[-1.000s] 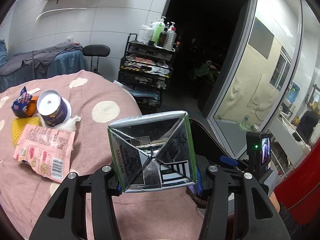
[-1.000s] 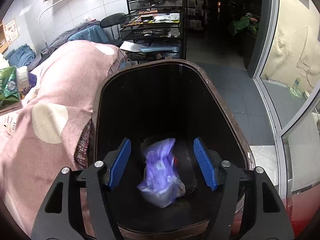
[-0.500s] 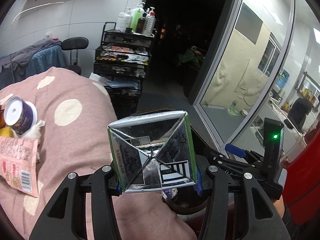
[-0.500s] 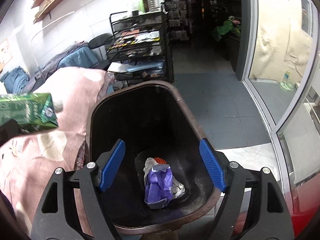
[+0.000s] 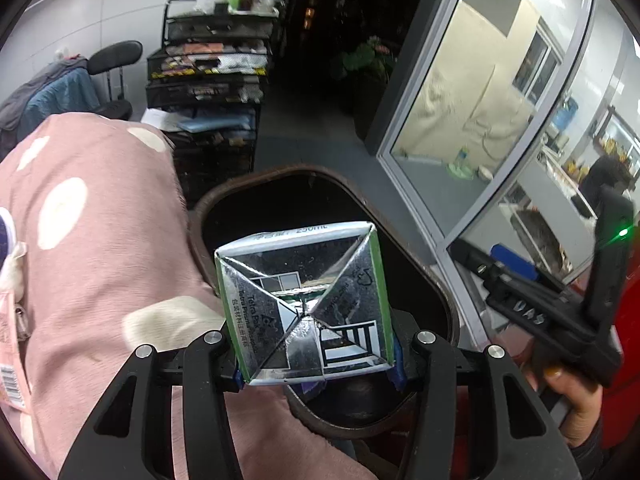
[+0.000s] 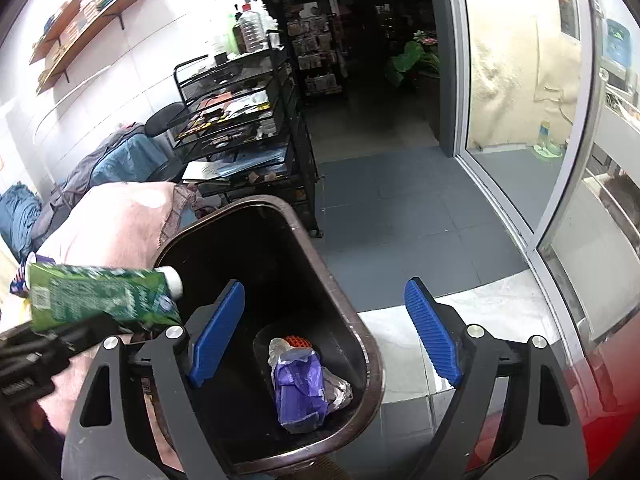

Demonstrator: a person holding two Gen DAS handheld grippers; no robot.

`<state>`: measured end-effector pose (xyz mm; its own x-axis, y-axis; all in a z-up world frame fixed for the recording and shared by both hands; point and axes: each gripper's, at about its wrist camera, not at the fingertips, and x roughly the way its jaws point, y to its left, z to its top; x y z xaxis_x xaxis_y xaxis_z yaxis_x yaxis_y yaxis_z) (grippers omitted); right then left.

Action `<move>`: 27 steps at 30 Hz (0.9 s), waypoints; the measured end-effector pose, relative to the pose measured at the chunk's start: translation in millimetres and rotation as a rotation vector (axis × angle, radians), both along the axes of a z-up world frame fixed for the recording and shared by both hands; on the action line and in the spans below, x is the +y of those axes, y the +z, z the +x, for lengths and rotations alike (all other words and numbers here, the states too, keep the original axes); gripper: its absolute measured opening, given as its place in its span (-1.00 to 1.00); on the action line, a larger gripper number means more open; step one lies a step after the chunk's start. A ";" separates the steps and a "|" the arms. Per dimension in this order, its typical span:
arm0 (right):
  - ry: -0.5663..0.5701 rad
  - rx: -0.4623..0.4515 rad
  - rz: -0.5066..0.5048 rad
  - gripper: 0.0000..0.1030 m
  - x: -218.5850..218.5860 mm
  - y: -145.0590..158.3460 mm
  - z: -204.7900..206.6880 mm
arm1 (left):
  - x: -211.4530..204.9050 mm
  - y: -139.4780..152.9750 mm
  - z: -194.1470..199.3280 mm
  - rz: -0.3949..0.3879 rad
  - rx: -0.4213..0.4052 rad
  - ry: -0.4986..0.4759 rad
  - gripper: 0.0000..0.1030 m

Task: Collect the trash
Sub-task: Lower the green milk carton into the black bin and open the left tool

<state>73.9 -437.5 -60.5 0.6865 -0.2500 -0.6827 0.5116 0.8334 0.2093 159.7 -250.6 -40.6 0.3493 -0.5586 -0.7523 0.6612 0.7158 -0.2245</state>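
Clamping a green drink carton (image 5: 304,304) by its sides, the left gripper (image 5: 316,364) shows it end-on in the left wrist view, with the silvery folded bottom facing the lens and the carton sitting over the near left part of the dark brown trash bin (image 5: 436,300). From the right wrist view the same carton (image 6: 100,296) pokes in from the left, lying roughly level with its white cap pointing right, just at the bin's left rim (image 6: 168,248) (hard to say if it's fully past the rim or not). The right gripper (image 6: 324,336) has its blue pads (image 6: 432,332) spread wide with nothing between them, and its jaws have just been opening; it hangs above the near right part of the bin. Down at the bottom of the bin there's a crumpled purple wrapper (image 6: 300,388) with a bit of silvery foil and something orange tucked behind it. Left of the bin is the pink tablecloth with pale dots (image 5: 92,216), its edge touching the bin, and a pink snack packet (image 5: 12,364) sits at the far left edge of the frame. Farther back stands a black wire trolley (image 6: 244,120) full of clutter with bottles on top, then the dark doorway, and a glass door (image 6: 516,92) off to the right.
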 end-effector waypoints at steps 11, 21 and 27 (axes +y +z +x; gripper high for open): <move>-0.007 0.004 0.013 0.60 -7.1 -3.0 -2.7 | -35.7 -29.6 2.3 0.181 0.033 -0.054 -0.03; -0.008 0.006 0.017 0.67 -6.9 -4.5 -2.9 | -44.3 -34.0 1.3 0.237 0.016 -0.066 0.69; -0.010 -0.009 0.017 0.74 -6.6 -3.5 -2.8 | -25.9 -14.4 -2.4 0.146 -0.028 -0.023 0.76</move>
